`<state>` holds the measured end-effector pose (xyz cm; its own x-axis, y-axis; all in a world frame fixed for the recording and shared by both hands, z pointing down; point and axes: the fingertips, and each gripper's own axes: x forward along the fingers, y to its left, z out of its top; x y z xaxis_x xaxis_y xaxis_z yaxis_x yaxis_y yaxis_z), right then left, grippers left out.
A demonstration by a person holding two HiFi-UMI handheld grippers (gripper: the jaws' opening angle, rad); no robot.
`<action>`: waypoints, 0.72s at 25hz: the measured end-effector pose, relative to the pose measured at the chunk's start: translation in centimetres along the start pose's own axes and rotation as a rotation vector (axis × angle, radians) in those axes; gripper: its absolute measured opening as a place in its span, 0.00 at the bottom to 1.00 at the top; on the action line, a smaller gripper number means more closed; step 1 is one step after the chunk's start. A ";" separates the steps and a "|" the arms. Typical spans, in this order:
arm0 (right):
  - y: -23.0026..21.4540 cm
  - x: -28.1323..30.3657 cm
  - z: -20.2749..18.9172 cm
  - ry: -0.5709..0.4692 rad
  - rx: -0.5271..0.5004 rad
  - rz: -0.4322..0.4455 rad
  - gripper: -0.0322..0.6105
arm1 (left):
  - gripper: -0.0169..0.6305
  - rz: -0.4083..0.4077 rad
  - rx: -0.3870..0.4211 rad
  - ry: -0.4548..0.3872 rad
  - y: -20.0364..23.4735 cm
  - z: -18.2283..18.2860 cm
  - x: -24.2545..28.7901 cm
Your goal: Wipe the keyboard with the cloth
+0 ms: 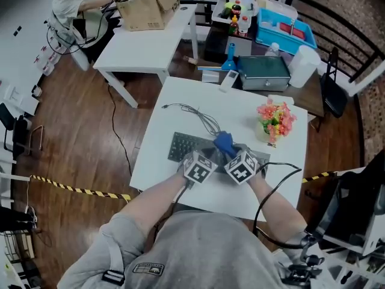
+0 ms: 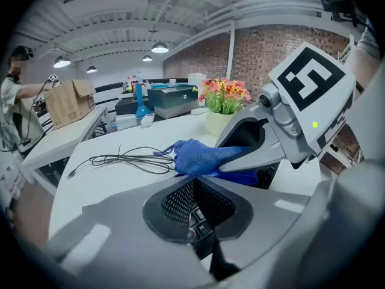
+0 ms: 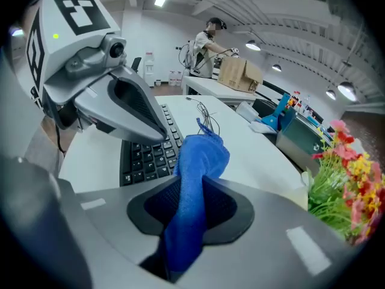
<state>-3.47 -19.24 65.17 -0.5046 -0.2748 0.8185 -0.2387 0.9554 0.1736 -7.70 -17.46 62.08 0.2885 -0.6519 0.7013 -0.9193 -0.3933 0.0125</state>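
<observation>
A dark keyboard [image 1: 179,147] lies on the white table [image 1: 180,101] right in front of me. My right gripper [image 1: 231,153] is shut on a blue cloth [image 1: 224,141]. In the right gripper view the cloth [image 3: 198,161] runs up between the pads and droops over the keyboard [image 3: 147,155]. My left gripper [image 1: 207,154] sits close beside it on the left. In its own view the left gripper [image 2: 194,182] has its pad tips together with nothing between them, and keys [image 2: 201,221] show just beneath. That view also catches the cloth [image 2: 201,156] under the right gripper's fingers [image 2: 264,155].
The keyboard's black cable [image 1: 198,116] loops across the table behind it. A pot of flowers [image 1: 275,120] stands at the table's right side. Further back are a metal box [image 1: 264,72], a blue bin [image 1: 286,29], and another white table with a cardboard box [image 1: 150,8] and a person [image 1: 69,5].
</observation>
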 end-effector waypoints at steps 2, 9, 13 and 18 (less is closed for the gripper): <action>0.9 -0.2 -0.1 -0.003 0.001 0.006 0.22 | 0.02 -0.009 0.003 0.004 -0.5 -0.4 -0.2; 5.3 -1.4 -1.7 -0.001 0.014 0.032 0.22 | 0.02 -0.067 0.034 0.024 -3.4 -2.4 -0.5; 7.4 -2.0 -2.5 0.005 0.012 0.040 0.22 | 0.02 -0.089 0.025 0.040 -4.8 -4.0 -0.9; 8.8 -2.4 -3.6 0.023 0.002 0.045 0.22 | 0.02 -0.120 0.024 0.046 -6.2 -5.4 -1.1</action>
<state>-1.35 -9.83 66.74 -0.4959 -0.2290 0.8377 -0.2175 0.9666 0.1354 -3.77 -10.85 65.11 0.3831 -0.5688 0.7278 -0.8719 -0.4828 0.0817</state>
